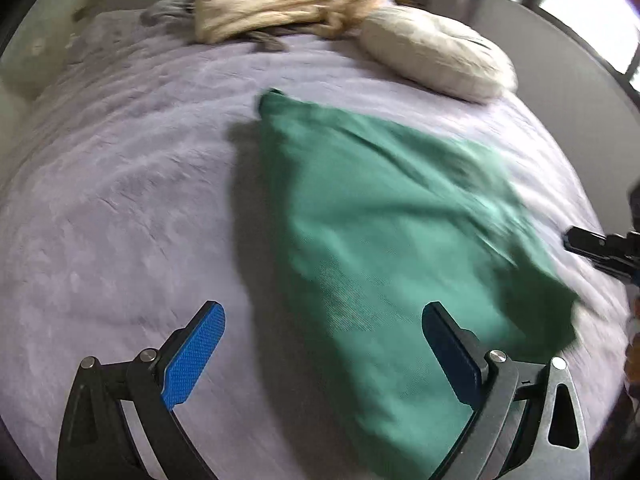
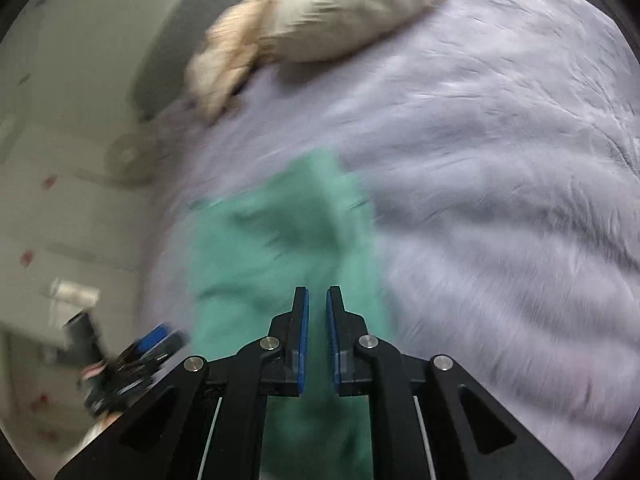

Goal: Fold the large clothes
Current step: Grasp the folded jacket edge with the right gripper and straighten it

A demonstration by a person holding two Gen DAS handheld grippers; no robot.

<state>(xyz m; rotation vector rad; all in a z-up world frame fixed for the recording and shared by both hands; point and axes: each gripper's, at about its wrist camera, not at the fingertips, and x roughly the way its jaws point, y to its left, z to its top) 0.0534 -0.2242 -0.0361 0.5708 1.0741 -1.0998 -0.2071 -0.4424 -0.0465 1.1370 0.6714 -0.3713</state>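
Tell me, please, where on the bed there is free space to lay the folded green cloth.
The bedspread is bare to the left of the green garment, below the beige clothes. The far side is crowded: beige clothes and pillow lie there. The strip between garment and pillow is narrow.

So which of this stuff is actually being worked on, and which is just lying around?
In use: green garment, left gripper, right gripper.

Just lying about: white pillow, cream blanket, grey clothes, all on the lavender bedspread.
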